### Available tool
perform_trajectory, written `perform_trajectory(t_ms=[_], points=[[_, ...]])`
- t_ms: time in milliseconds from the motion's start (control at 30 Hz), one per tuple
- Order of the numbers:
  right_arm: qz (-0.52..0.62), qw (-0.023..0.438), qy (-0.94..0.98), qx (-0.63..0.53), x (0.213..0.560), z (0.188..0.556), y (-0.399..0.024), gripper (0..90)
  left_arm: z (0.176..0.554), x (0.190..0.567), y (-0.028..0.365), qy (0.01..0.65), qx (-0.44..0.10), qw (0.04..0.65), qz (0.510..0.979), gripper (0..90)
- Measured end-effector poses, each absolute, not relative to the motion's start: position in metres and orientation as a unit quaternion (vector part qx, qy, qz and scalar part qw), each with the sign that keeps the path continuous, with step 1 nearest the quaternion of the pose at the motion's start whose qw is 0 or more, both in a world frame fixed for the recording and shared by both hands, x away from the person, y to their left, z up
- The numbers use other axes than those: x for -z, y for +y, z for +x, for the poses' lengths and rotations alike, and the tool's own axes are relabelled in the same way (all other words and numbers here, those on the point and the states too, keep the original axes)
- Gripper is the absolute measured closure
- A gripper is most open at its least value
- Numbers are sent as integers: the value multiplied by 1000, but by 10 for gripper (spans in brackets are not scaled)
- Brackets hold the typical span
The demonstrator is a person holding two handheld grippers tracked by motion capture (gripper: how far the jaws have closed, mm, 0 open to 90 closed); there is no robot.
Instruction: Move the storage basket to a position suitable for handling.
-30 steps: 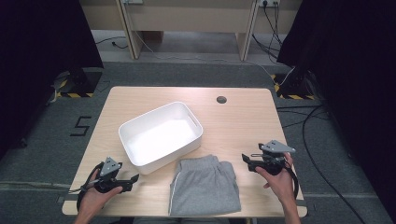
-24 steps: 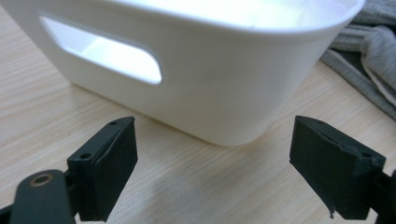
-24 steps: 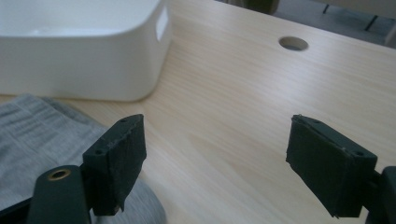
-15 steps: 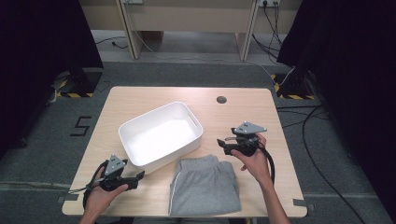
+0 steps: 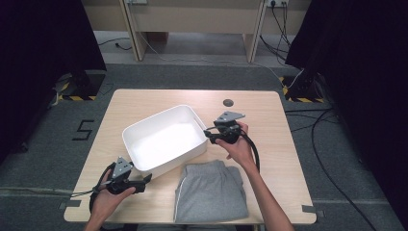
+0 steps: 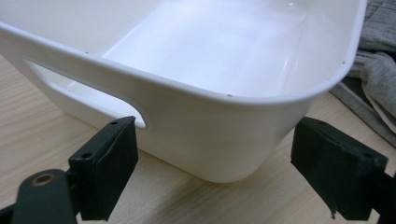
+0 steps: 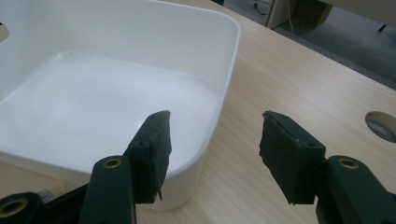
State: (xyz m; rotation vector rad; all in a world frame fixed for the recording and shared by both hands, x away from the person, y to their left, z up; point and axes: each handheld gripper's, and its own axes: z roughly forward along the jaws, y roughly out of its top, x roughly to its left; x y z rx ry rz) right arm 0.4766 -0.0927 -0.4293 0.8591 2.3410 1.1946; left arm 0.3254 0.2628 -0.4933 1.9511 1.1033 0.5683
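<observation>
My right gripper (image 5: 210,136), jaws just narrowing on nothing, straddles the glossy white tub's (image 5: 163,139) rim; left gripper (image 5: 146,179) gapes empty at its near corner, beside soft grey shorts (image 5: 211,192).

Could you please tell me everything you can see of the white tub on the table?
The white tub is a rectangular basin with rounded corners, of what looks like smooth glossy plastic, and a slot handle is cut into one end wall. It stands upright and empty on the wooden table, set askew to the table's edges. Folded grey trousers lie close beside its near corner. Nothing grips it.
</observation>
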Motion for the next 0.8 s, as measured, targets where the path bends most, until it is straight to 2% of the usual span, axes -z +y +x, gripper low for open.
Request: perform_trajectory(t_ms=[167,233,367,567,700,800], points=[[293,200,857,-373,438,492,-74,500,332,491,262,437,-220,399,775,147],[291,210,862,-359,441,493,-74,492,334,490,261,438,-218,399,775,158],[306,206,851,-374,443,493,-86,529,350,486,252,434,-219,396,779,176],[324,206,841,-381,445,492,-107,522,367,486,242,436,-207,402,779,184],[345,190,828,-400,447,487,-124,502,377,487,233,438,-221,407,770,308],[354,186,819,-412,450,483,-133,495,386,488,227,441,-214,405,771,302]])
